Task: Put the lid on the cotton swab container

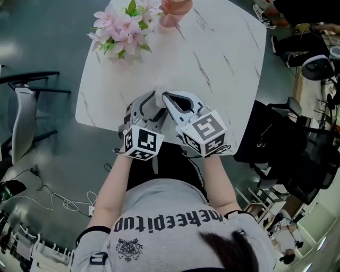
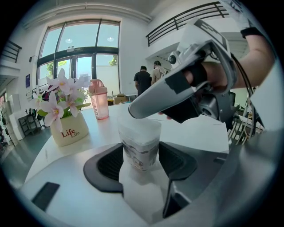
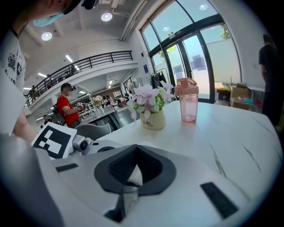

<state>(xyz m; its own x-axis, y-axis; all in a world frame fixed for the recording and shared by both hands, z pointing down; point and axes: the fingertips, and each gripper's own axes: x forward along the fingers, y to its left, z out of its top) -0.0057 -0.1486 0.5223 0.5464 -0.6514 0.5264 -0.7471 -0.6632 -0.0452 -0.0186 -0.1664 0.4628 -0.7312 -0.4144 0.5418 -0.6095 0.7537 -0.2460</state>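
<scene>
In the left gripper view the cotton swab container (image 2: 140,148), a translucent tub with a printed label and a pale cap-like top, stands upright between the pads of my left gripper (image 2: 140,162), which is shut on its sides. My right gripper (image 2: 133,111) reaches in from the right with its tip just over the container's top. In the right gripper view the right gripper (image 3: 135,153) has its pads meeting at the tip; something pale shows in the gap behind them, and I cannot tell what. In the head view the left gripper (image 1: 154,98) and right gripper (image 1: 166,96) meet at the near table edge and hide the container.
A white marble table (image 1: 212,58) carries a flower pot (image 1: 123,29) and a pink bottle (image 1: 172,13) at its far side. A chair (image 1: 24,114) stands to the left and dark bags (image 1: 271,138) to the right. People stand in the background.
</scene>
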